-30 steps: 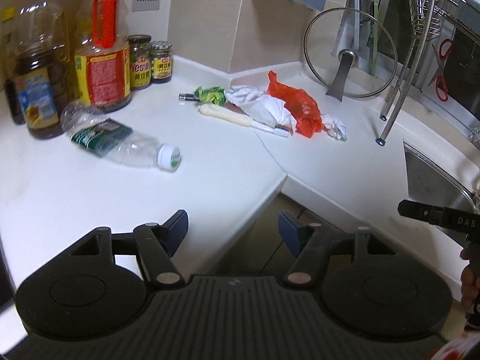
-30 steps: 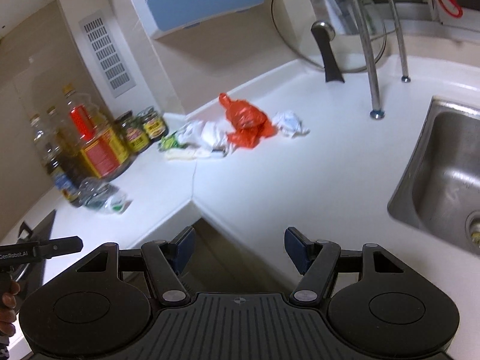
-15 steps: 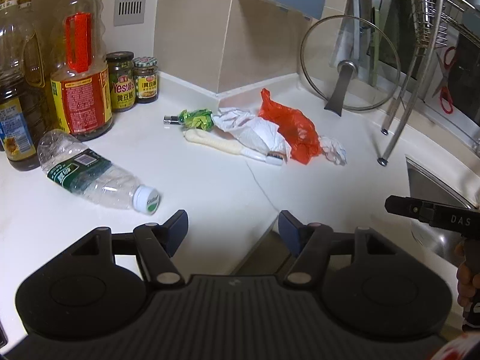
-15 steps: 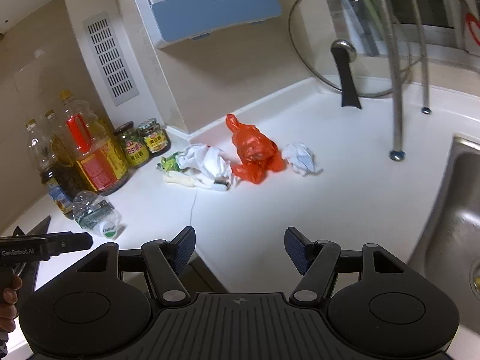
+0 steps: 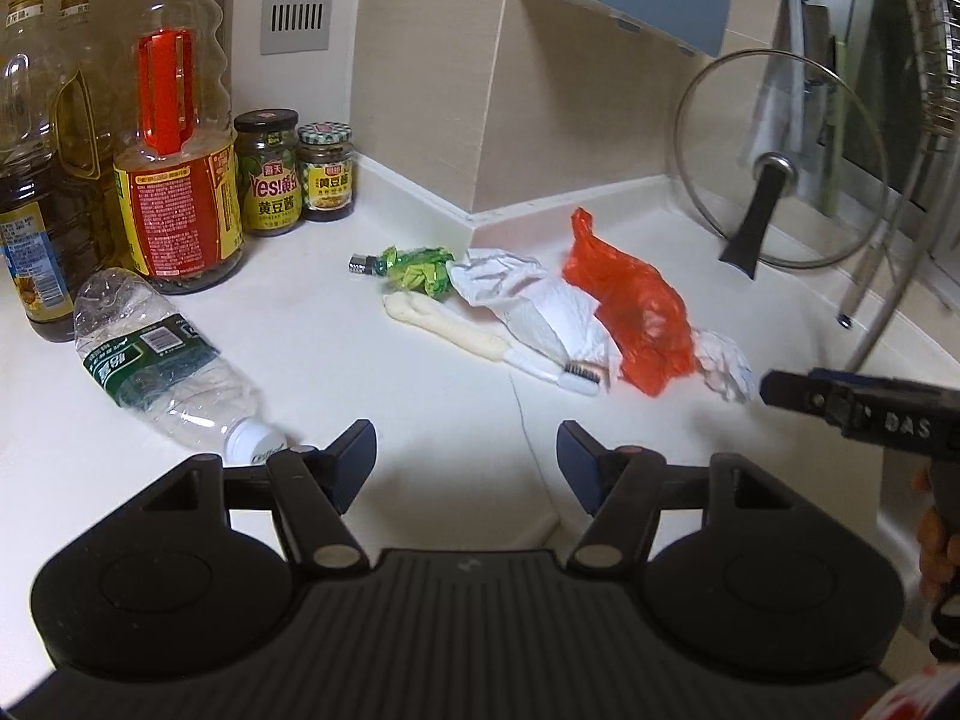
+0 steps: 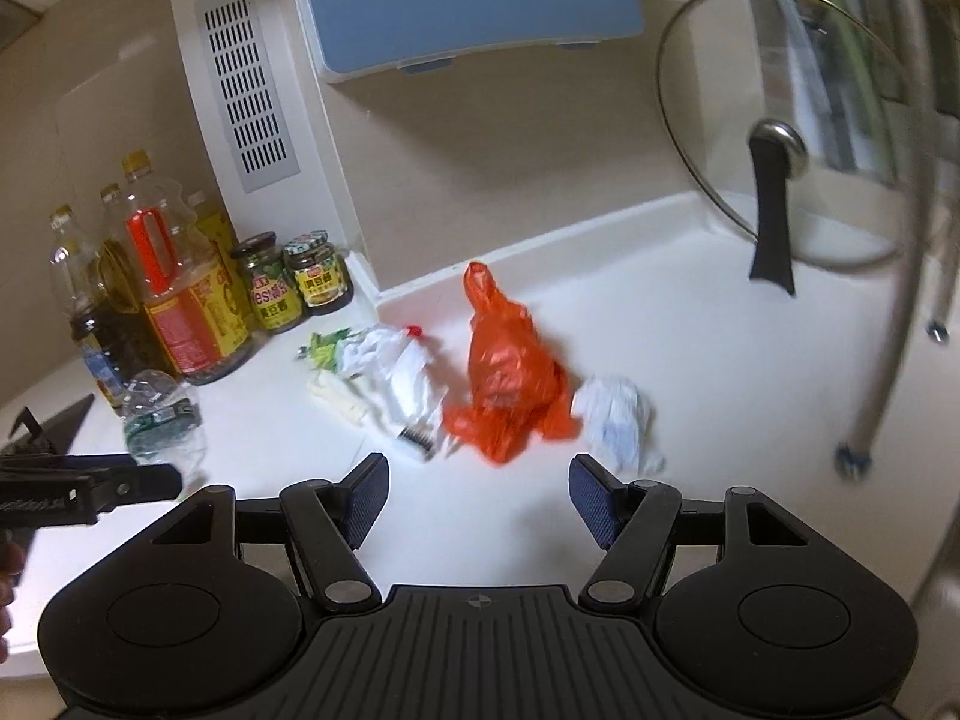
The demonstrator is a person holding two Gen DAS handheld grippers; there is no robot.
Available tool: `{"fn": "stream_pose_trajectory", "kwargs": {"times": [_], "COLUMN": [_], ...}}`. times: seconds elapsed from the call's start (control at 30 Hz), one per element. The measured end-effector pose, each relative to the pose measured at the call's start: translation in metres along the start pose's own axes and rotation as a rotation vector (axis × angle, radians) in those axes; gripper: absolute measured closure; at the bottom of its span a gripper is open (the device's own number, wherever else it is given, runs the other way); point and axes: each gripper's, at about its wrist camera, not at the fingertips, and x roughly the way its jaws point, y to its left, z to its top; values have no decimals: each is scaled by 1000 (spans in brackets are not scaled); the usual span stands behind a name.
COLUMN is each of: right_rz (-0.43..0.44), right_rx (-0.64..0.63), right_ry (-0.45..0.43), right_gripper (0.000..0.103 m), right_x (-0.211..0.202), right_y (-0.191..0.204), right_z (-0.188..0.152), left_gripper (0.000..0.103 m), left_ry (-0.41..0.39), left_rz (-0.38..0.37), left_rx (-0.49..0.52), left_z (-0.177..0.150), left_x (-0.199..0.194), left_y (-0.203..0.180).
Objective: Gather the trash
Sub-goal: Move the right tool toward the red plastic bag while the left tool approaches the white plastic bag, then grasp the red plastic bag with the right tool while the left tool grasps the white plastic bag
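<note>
Trash lies in the corner of a white counter (image 5: 372,372): an orange plastic bag (image 5: 636,312) (image 6: 510,372), white crumpled paper (image 5: 540,306) (image 6: 396,372), a small paper wad (image 5: 729,363) (image 6: 618,420), a green wrapper (image 5: 420,270), a cream strip (image 5: 444,327) and a toothbrush (image 5: 570,375). An empty plastic bottle (image 5: 162,366) (image 6: 159,414) lies on its side at the left. My left gripper (image 5: 467,457) is open, empty, over the counter edge short of the pile. My right gripper (image 6: 479,489) is open, empty, just short of the orange bag.
Oil bottles (image 5: 174,168) and two sauce jars (image 5: 294,171) stand against the left wall. A glass pot lid (image 5: 780,162) leans at the back right beside a metal rack leg (image 6: 888,372). A blue-white appliance (image 6: 468,0) hangs on the wall.
Both grippers have advanced toward the corner, so the trash pile looks larger and nearer. The counter's inner edge and the sink have slipped out of view. Jaws unchanged.
</note>
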Motion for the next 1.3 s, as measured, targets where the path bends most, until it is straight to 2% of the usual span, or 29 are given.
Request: {"fn": "stream_pose_trajectory", "kwargs": {"times": [0.33, 0.63, 0.83, 0.9, 1.03, 1.3], "right_rz": [2, 3, 9, 20, 40, 76], "right_rx": [-42, -80, -96, -103, -103, -17], "right_ry": [12, 73, 78, 68, 16, -98], "right_gripper": [36, 36, 37, 53, 61, 63], "right_x": [78, 126, 135, 135, 129, 99], "right_y": [-26, -26, -26, -27, -29, -40], "right_z": [37, 44, 40, 39, 39, 51], "left_gripper": [40, 40, 40, 40, 39, 35], "left_ry": [-21, -16, -16, -16, -19, -30], "left_rz": [79, 107, 105, 104, 86, 48], "left_rx": [-18, -22, -20, -15, -16, -3], "left_z": [19, 34, 40, 42, 44, 45], "left_x": [35, 62, 74, 77, 82, 95], "left_y": [-12, -13, -16, -19, -25, -43]}}
